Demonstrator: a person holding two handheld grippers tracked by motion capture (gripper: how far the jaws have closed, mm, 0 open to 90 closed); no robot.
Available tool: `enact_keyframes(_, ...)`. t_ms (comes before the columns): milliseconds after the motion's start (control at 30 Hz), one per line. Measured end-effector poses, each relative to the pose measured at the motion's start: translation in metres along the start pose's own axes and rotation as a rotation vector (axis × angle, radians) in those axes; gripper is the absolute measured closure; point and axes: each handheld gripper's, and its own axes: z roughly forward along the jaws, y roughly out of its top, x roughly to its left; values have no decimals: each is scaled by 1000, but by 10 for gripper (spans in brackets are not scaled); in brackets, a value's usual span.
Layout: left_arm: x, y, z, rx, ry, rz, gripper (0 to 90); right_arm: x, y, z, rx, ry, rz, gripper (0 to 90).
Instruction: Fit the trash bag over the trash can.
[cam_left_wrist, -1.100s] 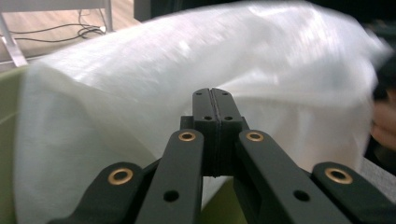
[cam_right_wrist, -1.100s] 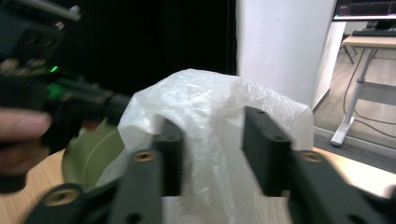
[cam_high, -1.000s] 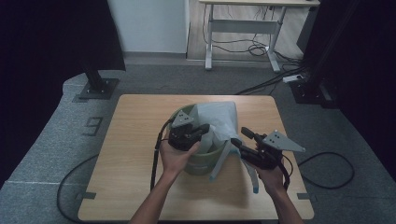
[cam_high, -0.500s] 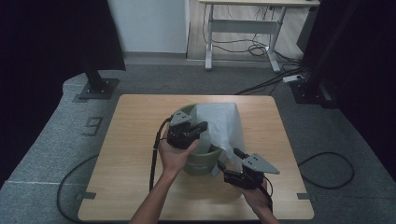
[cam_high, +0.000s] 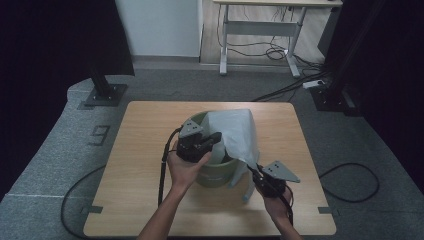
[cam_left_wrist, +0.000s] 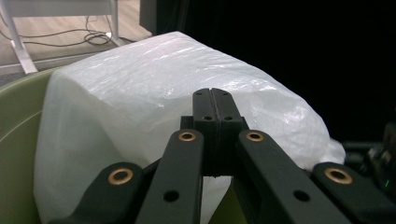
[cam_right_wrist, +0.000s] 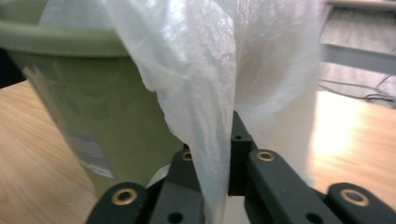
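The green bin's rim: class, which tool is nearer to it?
Left. The left tool sits at the green bin's rim, shut on the white bag. The right tool is lower, beside the bin's wall, clamping the bag's hanging edge.

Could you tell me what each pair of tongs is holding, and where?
Both hold the white plastic bag: the left tongs pinch it at the bin's rim, the right tongs its hanging edge.

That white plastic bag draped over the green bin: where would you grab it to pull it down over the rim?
Probably by the loose hanging edge, from outside the bin. The white plastic bag is thin and limp, so a gathered fold pinches easily. The right gripper does this now, jaws shut on the drooping film below the rim; the left gripper pinches the bag near the top.
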Motion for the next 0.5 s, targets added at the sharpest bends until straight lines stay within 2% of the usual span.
enact_keyframes(133,-5,-1,-3,8,-18,19,898,-12,15,-19,-29,-48,-25,881)
enact_keyframes(167,-5,-1,-3,8,-18,19,898,-12,15,-19,-29,-48,-25,881)
enact_keyframes(200,-6,-1,-4,10,-21,24,898,-15,20,-24,-41,-60,-34,882)
enact_keyframes(233,-7,-1,-5,11,-22,29,898,-21,35,-32,-69,-87,-56,883)
enact_keyframes(300,-6,-1,-5,11,-20,31,898,-25,47,-36,-88,-112,-74,883)
enact_keyframes(333,-6,-1,-6,9,-20,29,898,-25,47,-36,-88,-112,-74,883)
enact_keyframes(367,-5,-1,-7,10,-21,27,897,-29,63,-39,-111,-120,-78,883)
enact_keyframes(400,-5,-1,-7,10,-21,27,897,-29,63,-39,-111,-120,-78,883)
enact_keyframes(433,-3,-2,-8,14,-24,24,897,-30,80,-40,-139,-116,-89,884)
enact_keyframes(500,-2,-2,-9,18,-22,24,896,-30,92,-40,-158,-113,-107,883)
